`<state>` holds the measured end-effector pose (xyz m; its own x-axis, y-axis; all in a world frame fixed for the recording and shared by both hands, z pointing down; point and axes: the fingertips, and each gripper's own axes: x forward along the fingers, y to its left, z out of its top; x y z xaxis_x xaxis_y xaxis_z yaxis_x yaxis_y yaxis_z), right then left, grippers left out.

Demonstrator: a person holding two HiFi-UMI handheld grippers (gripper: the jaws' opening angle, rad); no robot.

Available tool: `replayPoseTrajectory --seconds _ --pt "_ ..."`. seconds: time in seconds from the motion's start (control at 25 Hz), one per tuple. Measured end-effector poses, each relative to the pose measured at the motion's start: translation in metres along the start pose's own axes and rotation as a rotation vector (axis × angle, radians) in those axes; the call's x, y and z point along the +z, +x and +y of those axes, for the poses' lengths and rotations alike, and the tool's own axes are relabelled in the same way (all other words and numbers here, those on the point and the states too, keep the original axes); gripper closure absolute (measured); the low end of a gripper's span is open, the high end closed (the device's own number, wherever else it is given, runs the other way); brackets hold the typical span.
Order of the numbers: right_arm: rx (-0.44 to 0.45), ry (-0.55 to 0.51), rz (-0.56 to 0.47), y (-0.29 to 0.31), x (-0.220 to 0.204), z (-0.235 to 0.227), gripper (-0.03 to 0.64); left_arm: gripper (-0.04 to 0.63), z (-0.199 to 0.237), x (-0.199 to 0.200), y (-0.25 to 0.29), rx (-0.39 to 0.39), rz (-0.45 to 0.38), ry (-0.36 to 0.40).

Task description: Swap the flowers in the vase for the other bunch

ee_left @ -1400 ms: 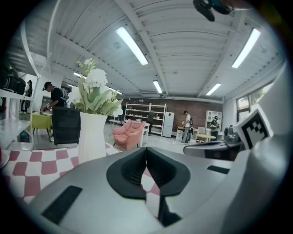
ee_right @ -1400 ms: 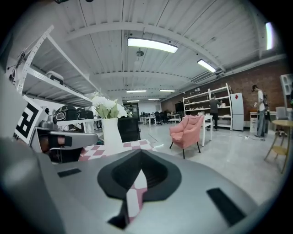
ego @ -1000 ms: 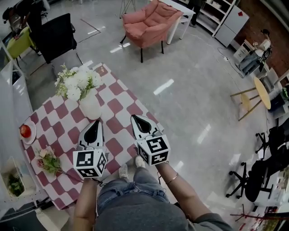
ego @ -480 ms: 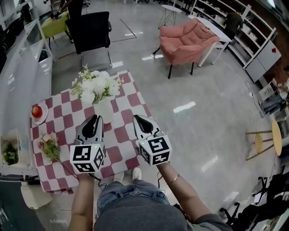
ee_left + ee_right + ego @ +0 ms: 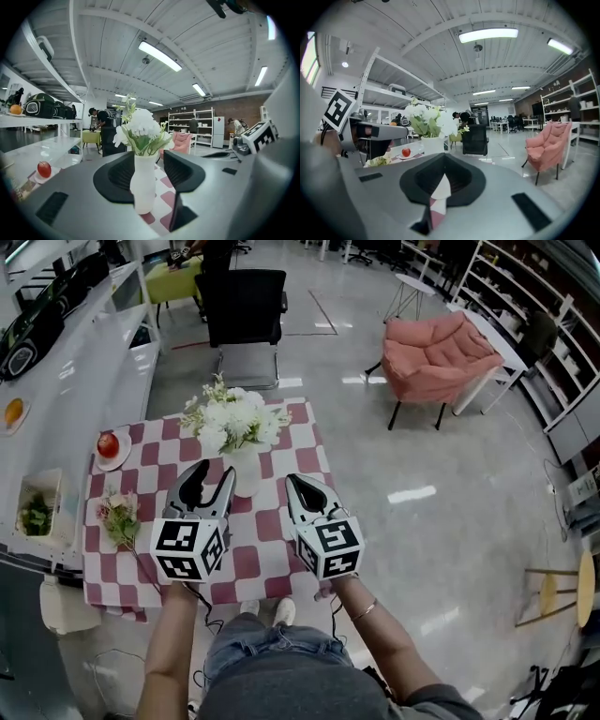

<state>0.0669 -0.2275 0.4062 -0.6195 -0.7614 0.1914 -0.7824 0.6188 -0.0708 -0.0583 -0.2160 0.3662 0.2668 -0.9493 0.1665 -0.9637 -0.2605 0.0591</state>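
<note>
A white vase (image 5: 246,474) with white flowers (image 5: 234,420) stands on the red-and-white checked table (image 5: 281,526). The other bunch (image 5: 120,517), pinkish with green leaves, lies on the cloth at the left. My left gripper (image 5: 212,474) is open just left of the vase, and its jaws have just been opening. In the left gripper view the vase (image 5: 143,183) stands in the gap of the left gripper (image 5: 149,165), with space at the right pad. The right gripper (image 5: 298,482) is shut and empty to the right of the vase. From the right gripper (image 5: 442,161) the flowers (image 5: 425,119) show ahead left.
An apple (image 5: 108,444) on a small plate sits at the table's far left corner. A white tray (image 5: 37,514) with greens stands left of the table. A black chair (image 5: 244,307) stands behind the table and a pink armchair (image 5: 441,352) at the back right.
Both grippers have moved up towards the vase, which now stands between them. The left jaws have gone from shut to open. The right jaws stay shut.
</note>
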Motion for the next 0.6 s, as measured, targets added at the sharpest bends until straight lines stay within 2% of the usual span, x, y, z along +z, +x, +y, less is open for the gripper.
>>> replayPoseTrajectory --seconds 0.2,0.6 --pt "0.036 -0.012 -0.012 0.005 0.007 0.008 0.607 0.348 0.003 0.007 0.006 0.036 0.006 -0.013" --pt "0.024 -0.003 0.008 0.009 0.002 0.006 0.607 0.316 0.017 0.013 0.037 0.027 0.031 -0.093"
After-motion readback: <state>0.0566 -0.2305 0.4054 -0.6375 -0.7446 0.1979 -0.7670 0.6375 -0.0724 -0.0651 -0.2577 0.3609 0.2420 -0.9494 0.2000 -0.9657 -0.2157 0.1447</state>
